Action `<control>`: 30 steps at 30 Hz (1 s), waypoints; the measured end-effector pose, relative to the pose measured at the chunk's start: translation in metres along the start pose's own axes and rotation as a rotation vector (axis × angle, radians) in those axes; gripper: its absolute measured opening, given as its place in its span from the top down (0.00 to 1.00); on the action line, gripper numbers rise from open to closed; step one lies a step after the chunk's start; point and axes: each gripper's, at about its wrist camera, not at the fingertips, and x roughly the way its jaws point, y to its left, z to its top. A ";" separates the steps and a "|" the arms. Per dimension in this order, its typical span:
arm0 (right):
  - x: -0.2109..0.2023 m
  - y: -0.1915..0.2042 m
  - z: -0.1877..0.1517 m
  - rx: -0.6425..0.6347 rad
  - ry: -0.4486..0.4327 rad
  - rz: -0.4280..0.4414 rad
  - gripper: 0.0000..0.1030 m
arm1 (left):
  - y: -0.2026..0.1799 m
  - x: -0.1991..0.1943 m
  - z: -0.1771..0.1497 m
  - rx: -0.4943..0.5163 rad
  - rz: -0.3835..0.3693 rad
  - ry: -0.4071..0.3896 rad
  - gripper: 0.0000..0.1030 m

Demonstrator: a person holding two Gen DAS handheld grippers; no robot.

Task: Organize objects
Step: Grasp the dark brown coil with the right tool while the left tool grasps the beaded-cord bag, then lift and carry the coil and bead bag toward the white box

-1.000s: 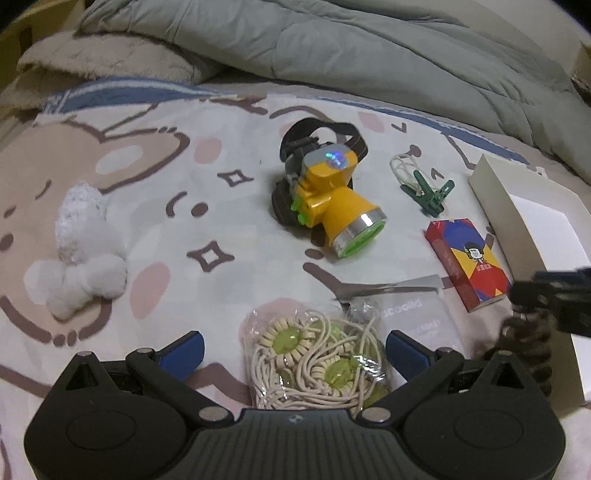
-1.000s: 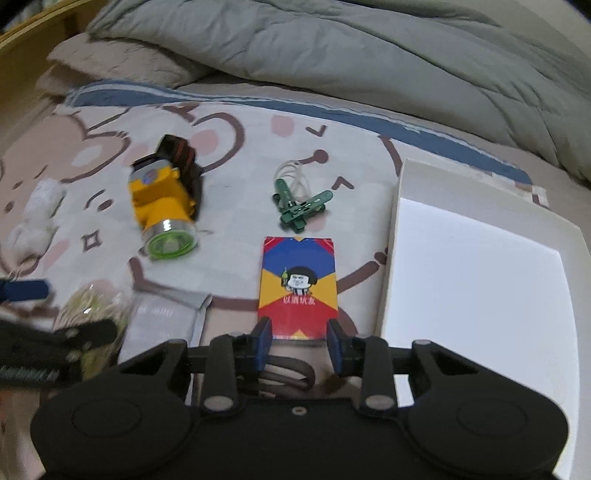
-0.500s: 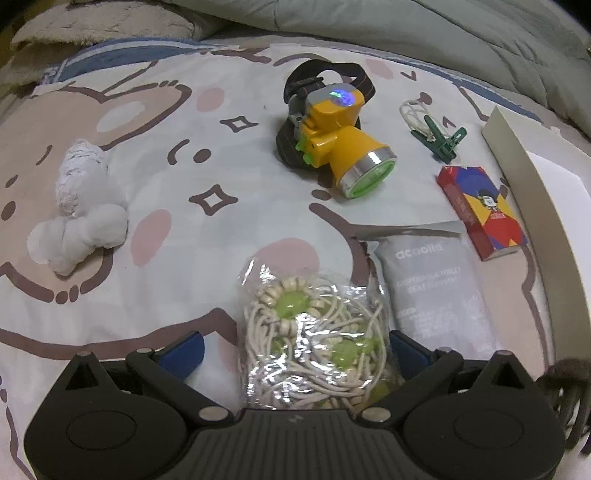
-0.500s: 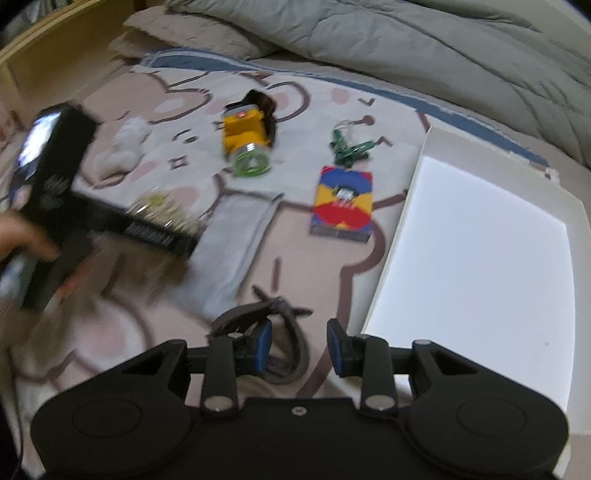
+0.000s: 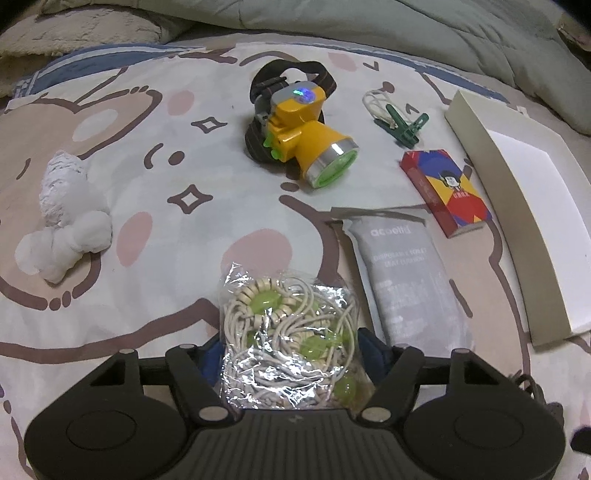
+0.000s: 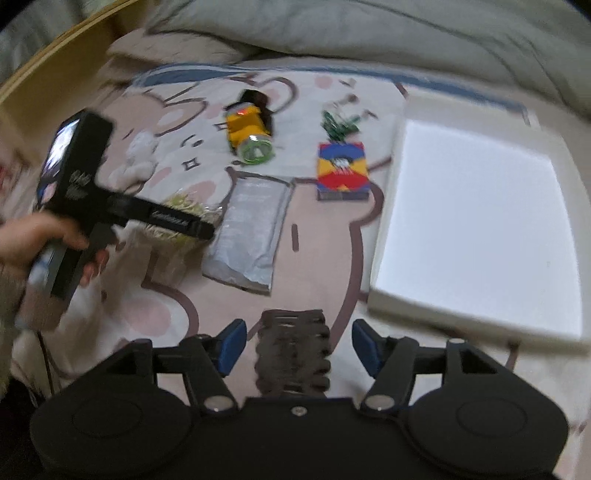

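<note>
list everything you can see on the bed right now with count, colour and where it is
headlamp: 1, yellow with black strap, centre of bedsheet
clothes peg: 1, green, right of headlamp
card box: 1, red, blue, yellow, beside tray
tray: 1, white, right edge
foil pouch: 1, grey, right of bag
bag of cords: 1, clear, beige and green inside, between left tool's pads
plush toy: 1, white, left
dark strap: 1, black, blurred, between right tool's pads
quilt: 1, grey-green, far side
left tool: closed on bag
right tool: open
hand: holds left tool
</note>
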 end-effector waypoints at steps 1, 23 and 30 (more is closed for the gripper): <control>0.003 -0.002 -0.001 0.029 0.003 -0.004 0.38 | 0.000 -0.001 -0.001 0.004 0.003 0.002 0.30; 0.035 0.022 -0.016 -0.110 0.048 -0.089 0.56 | -0.009 -0.010 -0.011 0.069 0.042 0.011 0.36; 0.002 0.014 -0.002 -0.045 -0.079 -0.100 0.56 | -0.001 -0.045 -0.011 0.026 0.036 -0.079 0.37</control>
